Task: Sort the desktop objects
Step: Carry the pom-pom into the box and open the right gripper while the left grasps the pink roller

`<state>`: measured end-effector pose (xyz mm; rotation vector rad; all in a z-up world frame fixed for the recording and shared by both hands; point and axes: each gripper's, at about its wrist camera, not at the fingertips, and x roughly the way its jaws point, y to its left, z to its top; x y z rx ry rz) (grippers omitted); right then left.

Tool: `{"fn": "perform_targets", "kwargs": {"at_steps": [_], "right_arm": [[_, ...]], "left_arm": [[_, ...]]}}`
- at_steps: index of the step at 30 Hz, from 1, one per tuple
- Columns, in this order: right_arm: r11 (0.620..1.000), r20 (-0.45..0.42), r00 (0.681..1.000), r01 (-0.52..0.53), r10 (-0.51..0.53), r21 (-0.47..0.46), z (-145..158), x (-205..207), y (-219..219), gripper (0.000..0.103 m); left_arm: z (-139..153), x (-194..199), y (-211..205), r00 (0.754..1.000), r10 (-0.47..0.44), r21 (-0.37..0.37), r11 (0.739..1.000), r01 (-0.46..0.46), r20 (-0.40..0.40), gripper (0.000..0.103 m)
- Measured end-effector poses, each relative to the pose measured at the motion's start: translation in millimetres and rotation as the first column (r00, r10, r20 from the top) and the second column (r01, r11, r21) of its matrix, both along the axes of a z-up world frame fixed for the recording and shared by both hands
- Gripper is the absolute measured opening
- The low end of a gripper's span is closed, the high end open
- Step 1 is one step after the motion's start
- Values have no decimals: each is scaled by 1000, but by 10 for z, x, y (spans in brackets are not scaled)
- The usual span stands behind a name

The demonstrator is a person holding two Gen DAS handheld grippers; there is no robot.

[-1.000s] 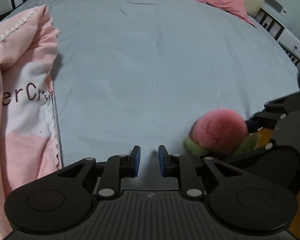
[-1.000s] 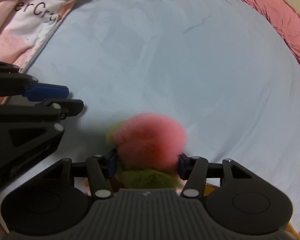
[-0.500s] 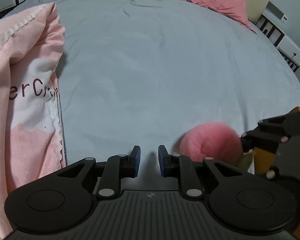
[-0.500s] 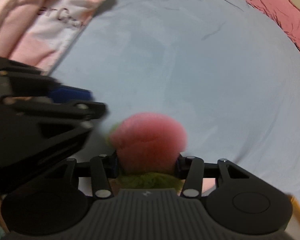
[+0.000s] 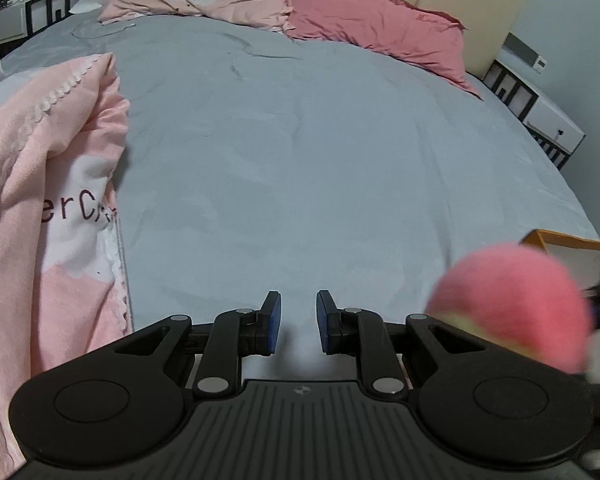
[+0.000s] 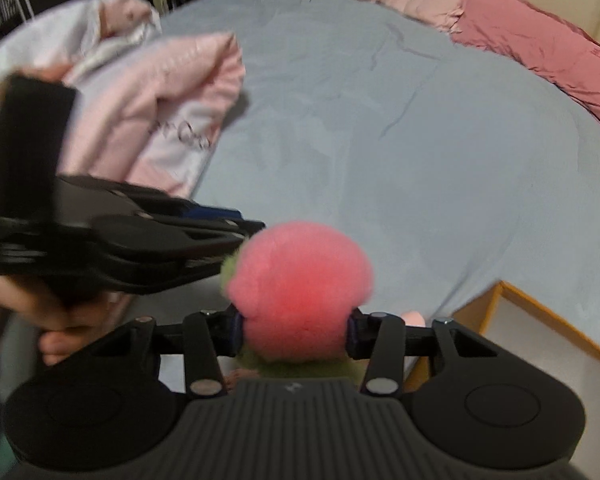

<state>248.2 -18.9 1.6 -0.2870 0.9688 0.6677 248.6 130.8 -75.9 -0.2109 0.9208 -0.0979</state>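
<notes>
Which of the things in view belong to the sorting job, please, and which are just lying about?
Part of the job:
- pink plush peach, gripped in the right claw
- orange-rimmed box
- left claw, holding nothing

Just lying about:
- pink quilt
- pillows
- grey bedsheet

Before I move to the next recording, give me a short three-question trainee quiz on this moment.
1. True or false: the left claw is gripping something.
2. Multiple choice: what does the right claw hold? A) a folded towel B) a pink plush peach C) a pillow
3. Fill in: the orange-rimmed box shows at the ____ edge of the right wrist view.

Key
1. False. Its pads stand apart with only the grey bedsheet between them.
2. B. The pads press both sides of the fuzzy pink toy with green leaves.
3. Right, beside the bed's edge.
</notes>
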Motion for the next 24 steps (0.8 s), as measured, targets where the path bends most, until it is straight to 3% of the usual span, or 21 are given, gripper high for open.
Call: {"fn": "perform_targets", "kwargs": {"at_steps": [6, 10, 13, 17, 24], "right_arm": [[987, 57, 991, 117, -124, 113, 392, -335, -506, 47], [964, 109, 967, 214, -232, 158, 652, -567, -955, 48], [945, 127, 946, 276, -300, 179, 759, -700, -1247, 48], [921, 122, 921, 348, -371, 175, 727, -814, -1536, 48], [892, 85, 896, 419, -436, 170, 529, -944, -1977, 48]], "left_arm": [[44, -98, -136, 994, -104, -5, 995, 104, 27, 21], [33, -116, -258, 988, -156, -48, 986, 157, 18, 28], [11, -113, -420, 979, -203, -7, 979, 203, 14, 30], [-125, -36, -515, 973, -225, 14, 974, 226, -58, 30], [-397, 46, -467, 961, -181, -70, 983, 170, -209, 35]]}}
